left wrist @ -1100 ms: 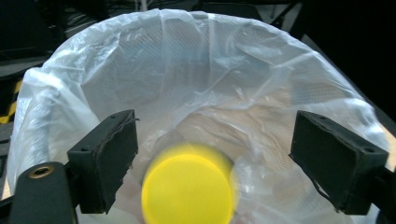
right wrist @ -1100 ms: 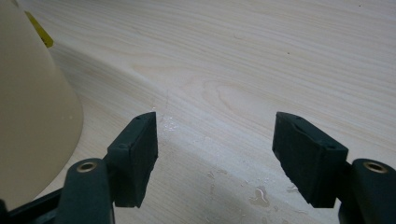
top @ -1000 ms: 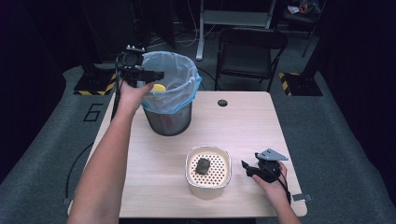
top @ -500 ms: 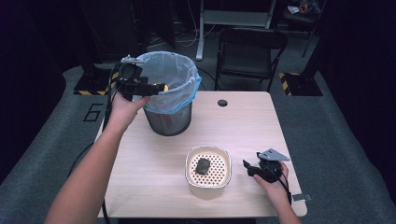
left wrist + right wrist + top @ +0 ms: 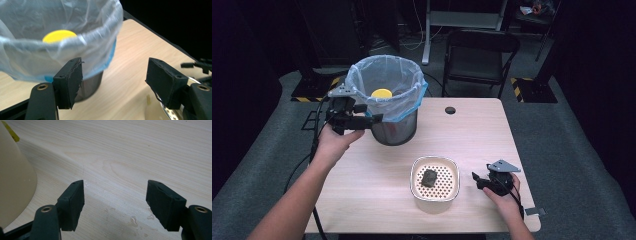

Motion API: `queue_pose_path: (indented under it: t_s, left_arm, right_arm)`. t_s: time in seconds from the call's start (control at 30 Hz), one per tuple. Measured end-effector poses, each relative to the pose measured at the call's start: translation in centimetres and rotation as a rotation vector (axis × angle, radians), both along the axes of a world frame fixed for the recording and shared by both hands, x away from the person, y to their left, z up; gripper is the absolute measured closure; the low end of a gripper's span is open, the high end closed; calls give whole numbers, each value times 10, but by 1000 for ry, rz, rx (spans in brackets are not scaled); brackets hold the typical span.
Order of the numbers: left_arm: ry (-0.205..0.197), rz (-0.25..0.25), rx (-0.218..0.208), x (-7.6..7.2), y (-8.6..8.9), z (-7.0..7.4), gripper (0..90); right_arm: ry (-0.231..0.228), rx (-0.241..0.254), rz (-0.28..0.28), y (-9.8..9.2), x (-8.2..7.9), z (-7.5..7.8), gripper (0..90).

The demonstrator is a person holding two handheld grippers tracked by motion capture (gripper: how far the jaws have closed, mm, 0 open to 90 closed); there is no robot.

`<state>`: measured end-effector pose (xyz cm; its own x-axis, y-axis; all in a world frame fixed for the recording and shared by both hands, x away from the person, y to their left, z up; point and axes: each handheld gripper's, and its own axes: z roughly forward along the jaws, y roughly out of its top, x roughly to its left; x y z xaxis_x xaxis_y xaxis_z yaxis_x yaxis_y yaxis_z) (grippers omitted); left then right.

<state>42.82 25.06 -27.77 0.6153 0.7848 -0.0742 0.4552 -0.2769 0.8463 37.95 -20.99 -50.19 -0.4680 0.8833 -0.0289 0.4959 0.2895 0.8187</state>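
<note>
Probably light, soft and damp, apt to crumble or slip, so best pinched gently across the middle from above, clear of the holed floor beneath. Small dark greenish lump [image 5: 429,178], irregular in outline, lying left of centre in the cream perforated bowl [image 5: 414,172], lower centre of the high view, on the bench [image 5: 472,135]. Left tongs [image 5: 374,120] at centre left beside the lined bin [image 5: 397,130], lately closing yet parted, nothing between. Right tongs [image 5: 477,180] at lower right, spread and empty, just beside the bowl.

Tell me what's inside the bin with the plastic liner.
A round yellow thing lies inside the lined bin. The liner's folds and the near rim hide the bottom, so anything else down there cannot be seen.
</note>
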Motion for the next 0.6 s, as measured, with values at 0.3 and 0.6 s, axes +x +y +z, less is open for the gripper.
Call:
queue_pose_path:
  t_s: [0.3, 0.6]
  left_arm:
    - [21, -7, 10, -18, 13, -39, 295]
    - [47, 2, -12, -30, 28, -97, 307]
  right_arm:
    - [5, -6, -2, 1, 0, -1, 306]
    - [3, -11, -3, 0, 0, -2, 302]
